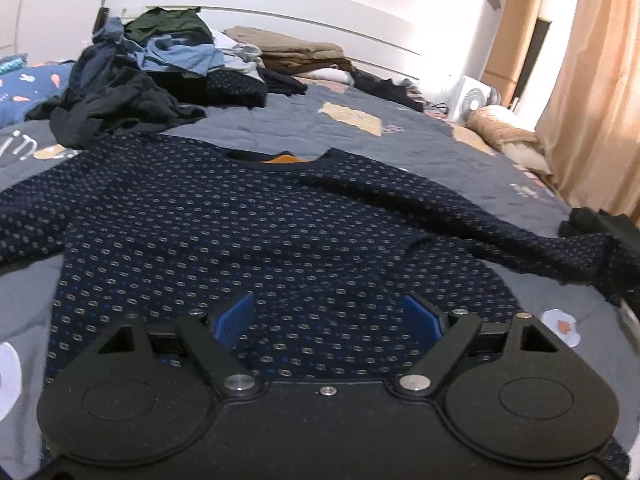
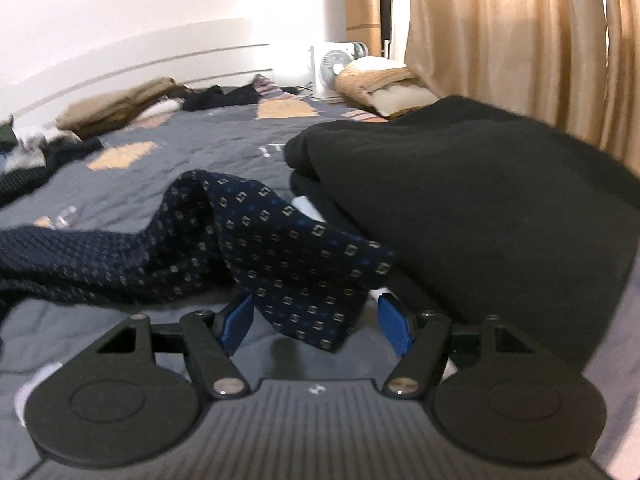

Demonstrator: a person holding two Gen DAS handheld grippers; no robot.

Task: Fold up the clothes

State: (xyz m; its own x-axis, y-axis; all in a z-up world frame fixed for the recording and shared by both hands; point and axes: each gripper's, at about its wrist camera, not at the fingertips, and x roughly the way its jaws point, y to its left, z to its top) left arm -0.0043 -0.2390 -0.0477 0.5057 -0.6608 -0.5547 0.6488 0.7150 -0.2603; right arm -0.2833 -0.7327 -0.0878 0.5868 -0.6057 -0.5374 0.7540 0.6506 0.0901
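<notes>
Left wrist view: navy knitted sweater [image 1: 256, 232] with small pale square motifs, spread flat on the bed [image 1: 420, 140], straight ahead of and beneath the left gripper [image 1: 332, 316]. Round collar at the far end, orange lining showing inside. Blue ribbed pads [image 1: 234, 320] set wide apart, nothing pinched between the jaws, tilted down over the hem. Beyond the collar, a rumpled heap of unfolded clothes [image 1: 152, 64], dark, green and light blue. Farther back, folded tan garments [image 1: 296, 52] and a white fan [image 1: 474, 102].

Right wrist view: one patterned sleeve [image 2: 288, 256] draped in soft folds, its cuff end hanging down between the jaws of the right gripper [image 2: 316, 320]. Jaws fairly wide, pads not seen pressing the knit. Just right of the jaws, a thick folded black garment [image 2: 480, 208], matte and smooth. Behind it, tan pleated curtains [image 2: 520, 40].
</notes>
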